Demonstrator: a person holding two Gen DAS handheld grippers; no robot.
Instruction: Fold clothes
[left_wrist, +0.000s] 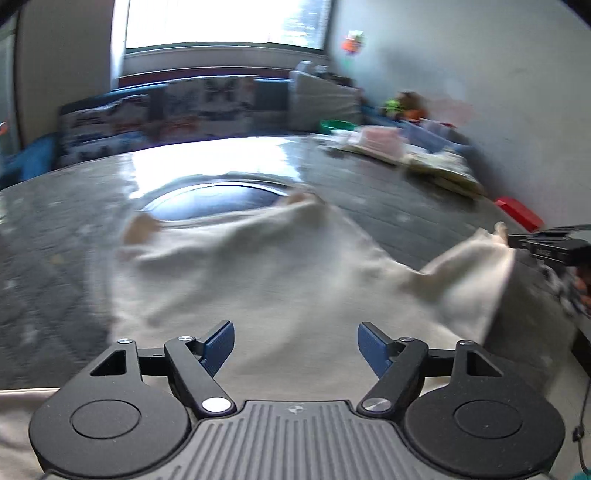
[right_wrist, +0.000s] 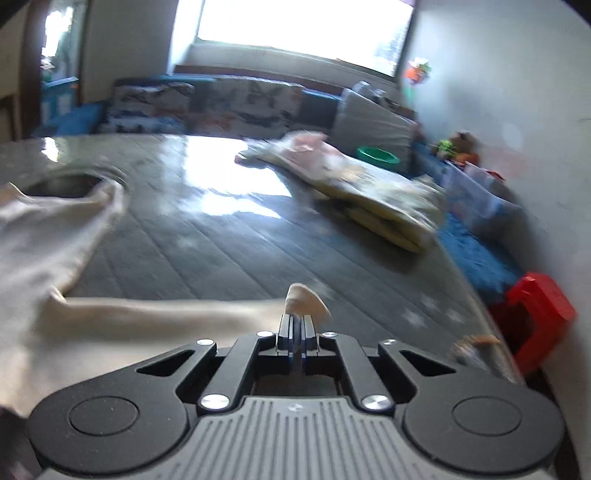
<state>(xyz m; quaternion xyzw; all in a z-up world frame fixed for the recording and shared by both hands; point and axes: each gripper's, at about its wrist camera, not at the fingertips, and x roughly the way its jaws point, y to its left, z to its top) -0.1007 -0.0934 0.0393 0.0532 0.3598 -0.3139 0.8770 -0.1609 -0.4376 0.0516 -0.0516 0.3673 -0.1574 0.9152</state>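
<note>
Right gripper (right_wrist: 296, 325): the jaws are seen pressed together on a corner of the cream garment (left_wrist: 280, 280); a small tuft of cloth stands up just past the fingertips, so the corner is judged pinched in order to be carried across for a fold.
Left gripper (left_wrist: 295, 341): the blue pads (left_wrist: 221, 341) are held wide apart with nothing between them; it is poised above the near part of the cloth, probably so that a fresh edge can be taken.
Garment: it is spread over the near half of the grey table (left_wrist: 388, 192), touching it, with the right-hand corner lifted off the surface by the right gripper and a taut fold drawn from it. Its kind cannot be told through the blur.
Far edge of cloth: it is laid partly over the rim of a round recess in the table (left_wrist: 210, 195).
Folded pile (right_wrist: 369, 192): yellow and pink items are stacked well apart at the far right, presumably finished pieces kept clear of the working area.
Red stool (right_wrist: 535, 314): it is seen beside the table's right edge.
</note>
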